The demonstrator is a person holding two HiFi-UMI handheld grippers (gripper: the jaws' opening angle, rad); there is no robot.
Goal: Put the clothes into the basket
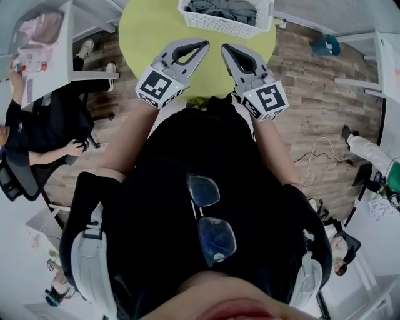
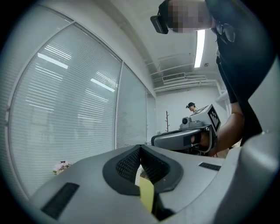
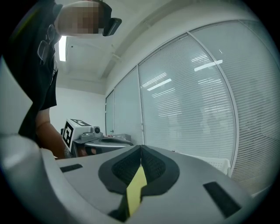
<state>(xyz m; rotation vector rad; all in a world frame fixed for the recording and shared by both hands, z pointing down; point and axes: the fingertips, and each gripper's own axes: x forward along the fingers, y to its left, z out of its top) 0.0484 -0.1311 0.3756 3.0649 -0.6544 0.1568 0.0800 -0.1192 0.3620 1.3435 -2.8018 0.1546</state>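
Note:
A white basket (image 1: 220, 24) stands at the far edge of the round yellow-green table (image 1: 144, 31), with grey clothes (image 1: 222, 9) lying inside it. My left gripper (image 1: 204, 44) and right gripper (image 1: 225, 47) hover side by side over the table, in front of the basket and apart from it. Both are shut with nothing between the jaws. In the left gripper view the left gripper (image 2: 140, 148) points at window blinds, with the right gripper's body (image 2: 192, 133) to its right. In the right gripper view the right gripper (image 3: 141, 148) faces blinds too, and the basket's rim (image 3: 218, 164) shows at the right.
A seated person in black (image 1: 37, 134) is at the left beside a white desk (image 1: 44, 44). A blue bin (image 1: 326, 45) and a loose cable (image 1: 315, 156) lie on the wooden floor to the right. Another person's legs (image 1: 369, 153) show at the right edge.

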